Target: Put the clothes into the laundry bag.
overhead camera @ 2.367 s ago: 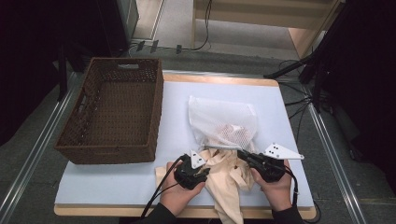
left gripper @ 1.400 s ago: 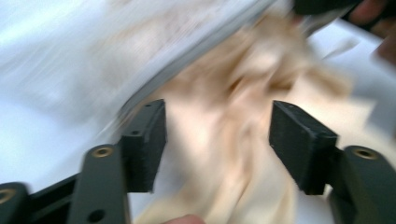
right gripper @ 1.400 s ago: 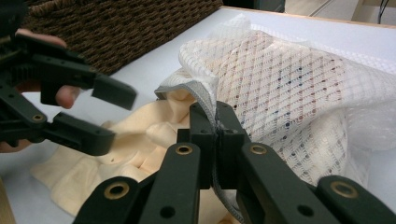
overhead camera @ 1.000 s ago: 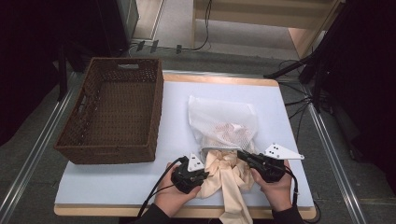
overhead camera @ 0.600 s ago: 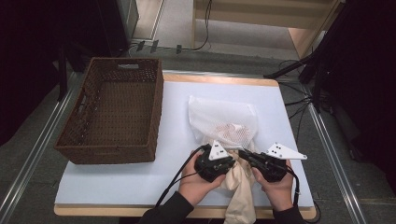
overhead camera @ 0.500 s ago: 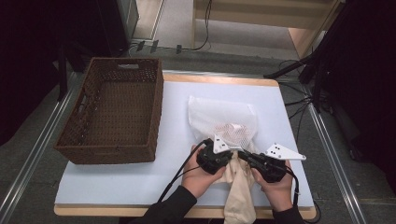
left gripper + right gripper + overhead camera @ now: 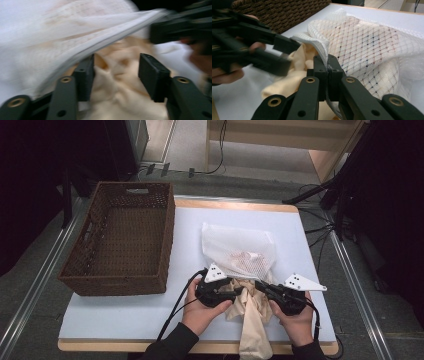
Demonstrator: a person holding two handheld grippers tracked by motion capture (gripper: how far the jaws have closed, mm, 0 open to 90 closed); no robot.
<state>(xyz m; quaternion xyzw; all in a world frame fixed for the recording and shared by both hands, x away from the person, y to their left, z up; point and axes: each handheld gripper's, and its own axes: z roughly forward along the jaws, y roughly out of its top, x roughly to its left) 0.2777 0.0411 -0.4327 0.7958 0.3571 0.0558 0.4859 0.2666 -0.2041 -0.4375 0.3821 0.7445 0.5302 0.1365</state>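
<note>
White tabletop (image 7: 150,315); right gripper (image 7: 327,65) pinches white mesh laundry bag (image 7: 239,251) rim; left gripper (image 7: 116,75), jaws just opening, straddles cream cloth (image 7: 255,320) trailing nearward.

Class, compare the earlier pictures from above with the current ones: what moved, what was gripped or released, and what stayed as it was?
The left hand-held gripper moved from the table's near edge up and right to the mouth of the mesh bag, pushing the cream cloth in. Its jaws have just been opening, with cloth loose between them. The right hand-held gripper stayed put, pinching the bag's rim. The basket did not move.
</note>
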